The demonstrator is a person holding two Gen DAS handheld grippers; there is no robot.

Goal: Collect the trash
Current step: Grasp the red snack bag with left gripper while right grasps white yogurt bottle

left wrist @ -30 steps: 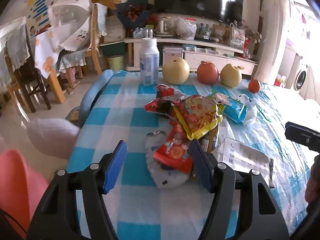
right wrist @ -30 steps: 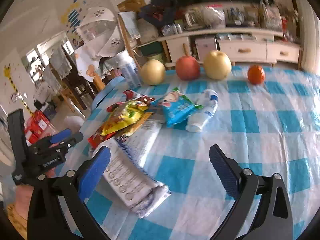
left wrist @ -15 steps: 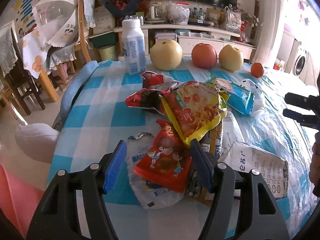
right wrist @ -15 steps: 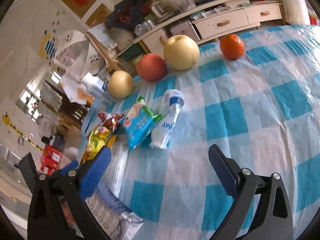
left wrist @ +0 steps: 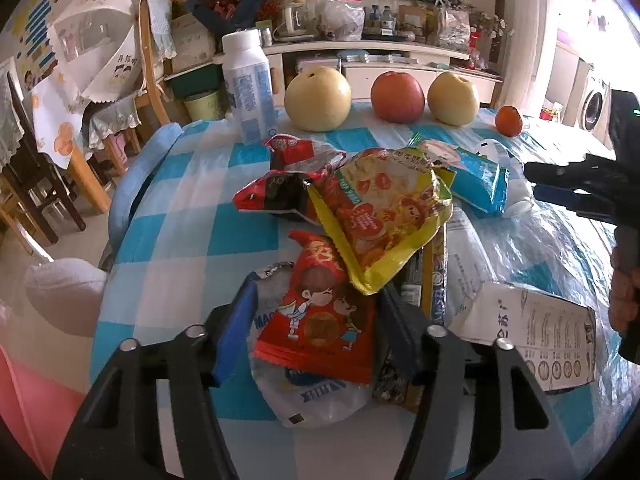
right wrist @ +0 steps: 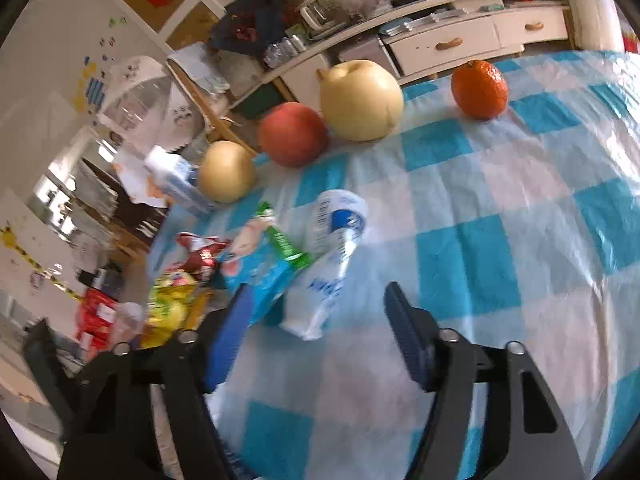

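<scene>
We are at the pick-up step. Our left tool (left wrist: 316,316) has just been closing around the red snack wrapper (left wrist: 320,316) at the near end of the litter pile on the checked desk (left wrist: 192,208); whether the pads press yet we cannot tell. Our right tool (right wrist: 316,332), also narrowing but gripping nothing, approaches the crushed white bottle (right wrist: 332,256). Next we must pinch firmly and lift, leaving the fruit.

My left gripper (left wrist: 316,316) has just been closing around the red snack wrapper (left wrist: 320,320) at six o'clock, pads flanking it without clearly pressing. A yellow wrapper (left wrist: 384,216) overlaps it toward twelve. At three o'clock I see my right gripper (left wrist: 568,188) beside the blue packet (left wrist: 476,176).
</scene>
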